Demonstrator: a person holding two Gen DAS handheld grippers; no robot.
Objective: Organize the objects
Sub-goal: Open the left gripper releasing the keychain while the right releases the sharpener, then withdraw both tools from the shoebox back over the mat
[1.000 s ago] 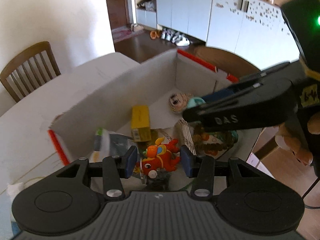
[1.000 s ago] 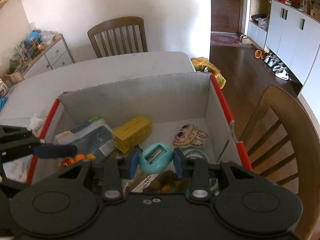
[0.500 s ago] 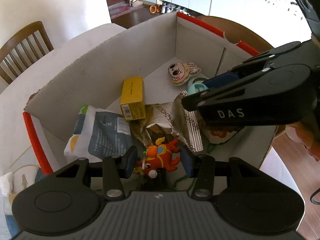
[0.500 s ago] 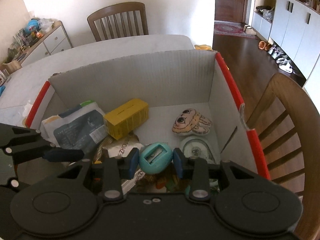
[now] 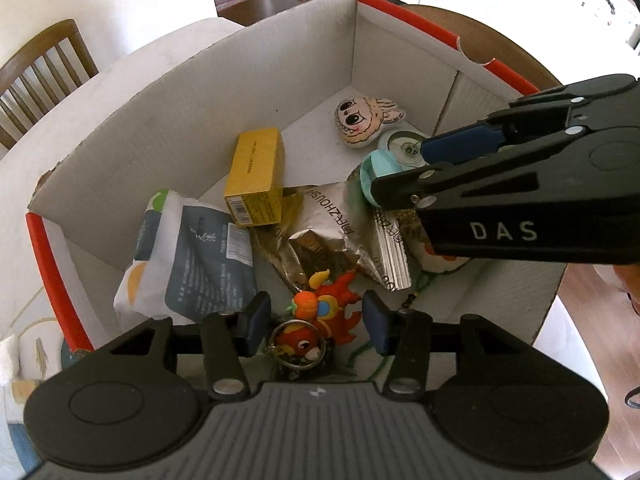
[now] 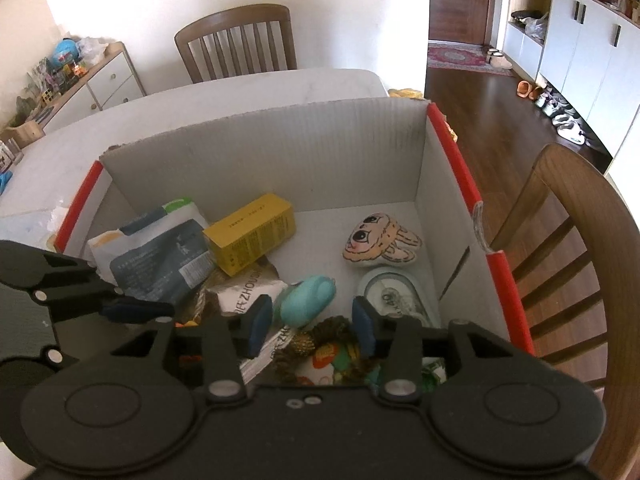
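Note:
Both grippers hang over an open cardboard box (image 5: 240, 92) (image 6: 280, 160) with red-taped edges. My left gripper (image 5: 316, 324) points steeply down with its jaws opening. An orange dragon keychain toy (image 5: 324, 312) lies between the pads, with a gap on each side. The right gripper (image 6: 312, 324) has its jaws opening too. A teal pencil sharpener (image 6: 308, 300) sits tilted between them, leaning toward the left pad and clear of the right one. In the left wrist view the right gripper (image 5: 400, 170) reaches in from the right, with the sharpener (image 5: 376, 172) at its tips.
In the box lie a yellow carton (image 5: 256, 176) (image 6: 252, 232), a white-and-blue pouch (image 5: 192, 256), a silver snack bag (image 5: 332, 224), a cartoon-face plush (image 6: 380, 240) and a round tape dispenser (image 6: 392, 292). Wooden chairs (image 6: 236, 40) (image 6: 560, 240) stand at the table's far side and right.
Both pairs of jaws have widened. The sharpener, gripped upright before, now tilts loose between the right pads. The left gripper sank toward the box and its pads have come off the dragon toy.

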